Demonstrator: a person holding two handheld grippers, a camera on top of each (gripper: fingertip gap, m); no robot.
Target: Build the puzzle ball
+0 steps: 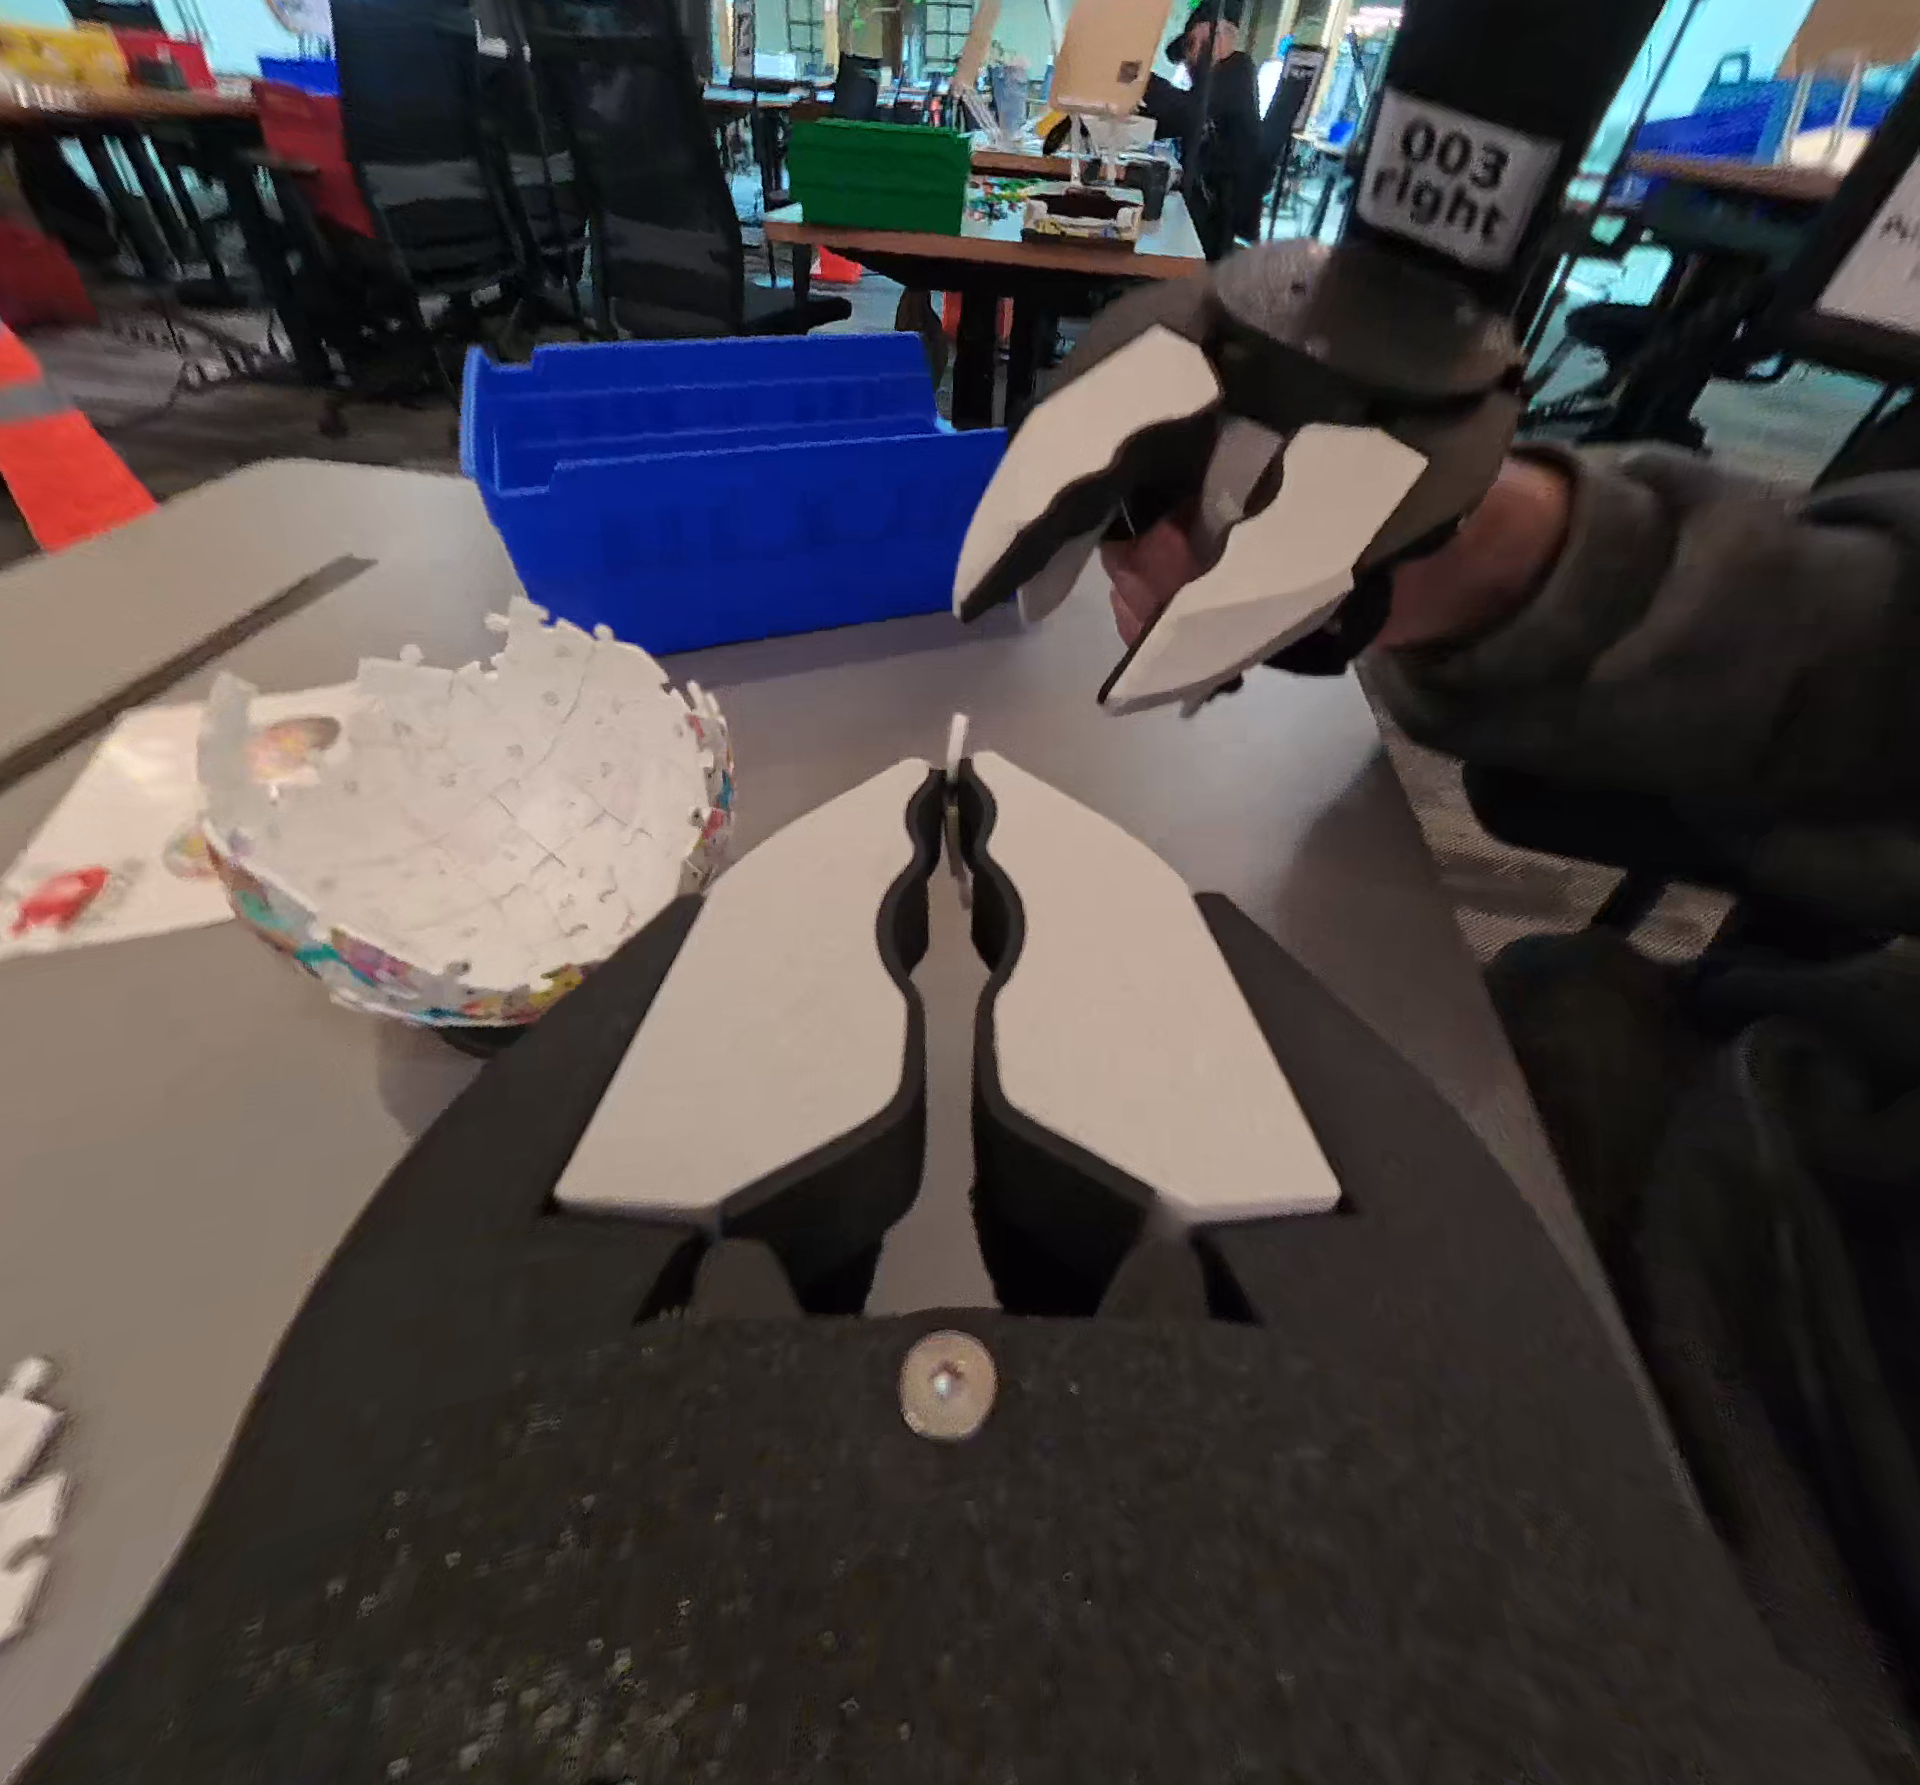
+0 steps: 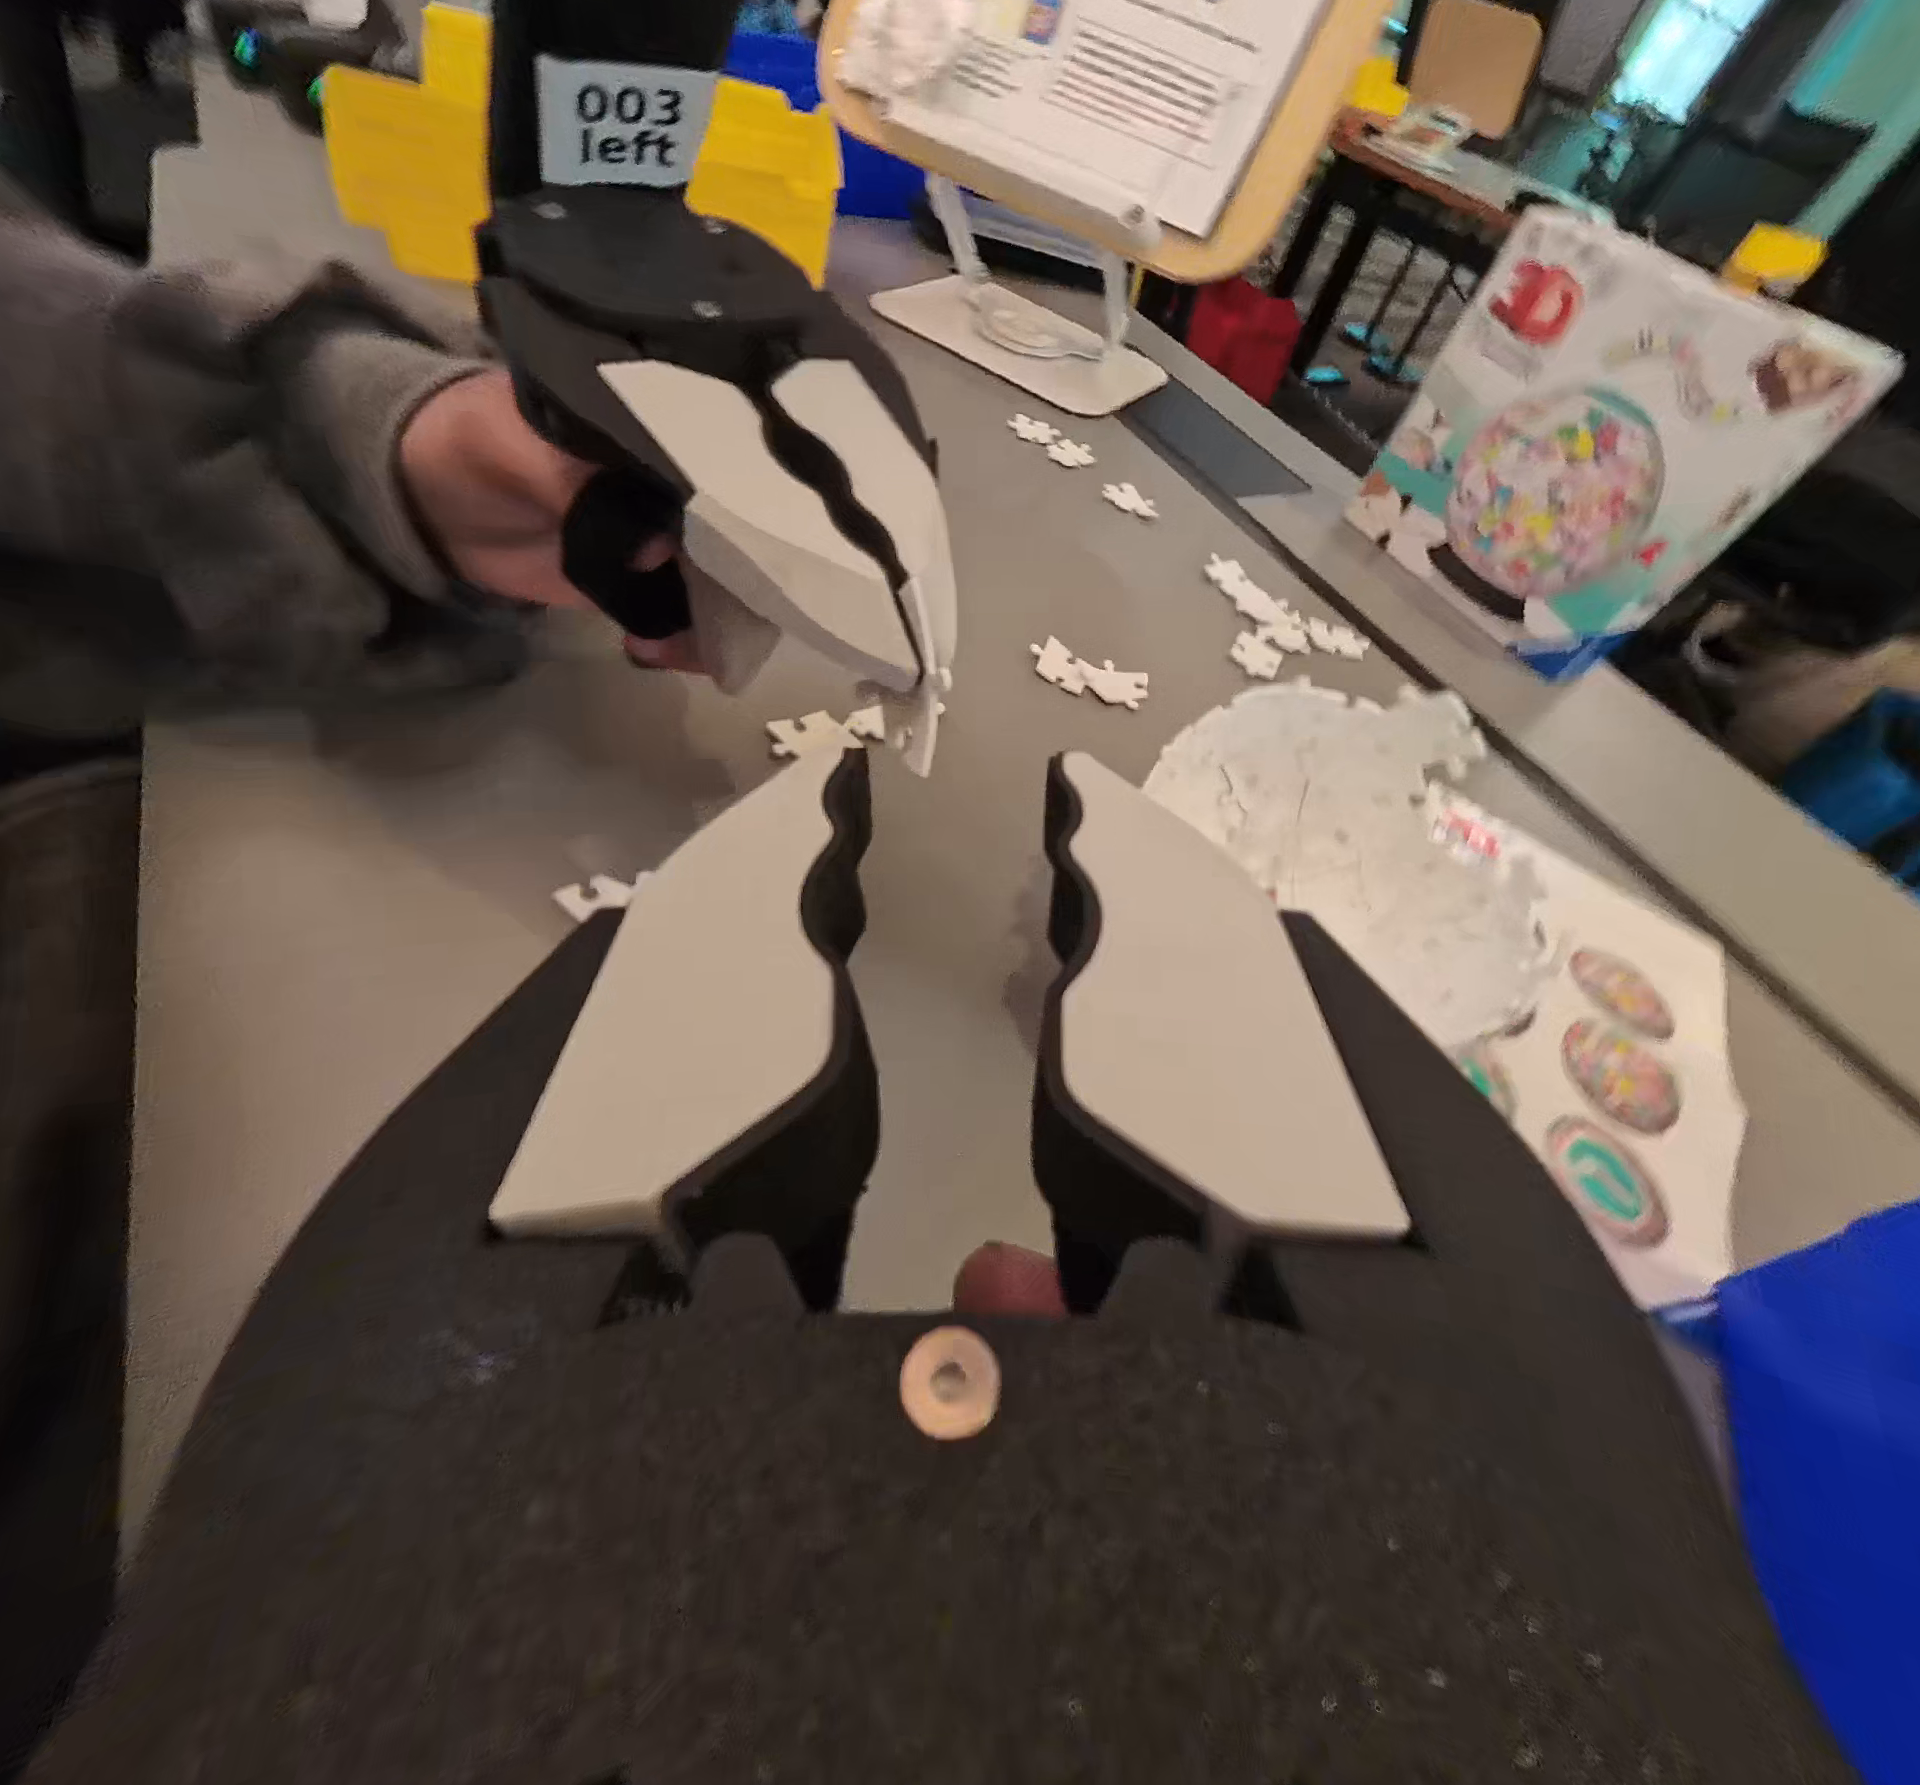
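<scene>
Left gripper, centre of the left wrist view, is closed nearly tip to tip, pinching a thin white puzzle piece edge-on above the grey table. Right gripper, low centre of the right wrist view, stands well open and empty, held off the table with its tips just short of that piece. Half-built puzzle ball, a white bowl-shaped shell, sits left of centre by the blue bin; loose pieces are scattered mid-frame in the right wrist view.
</scene>
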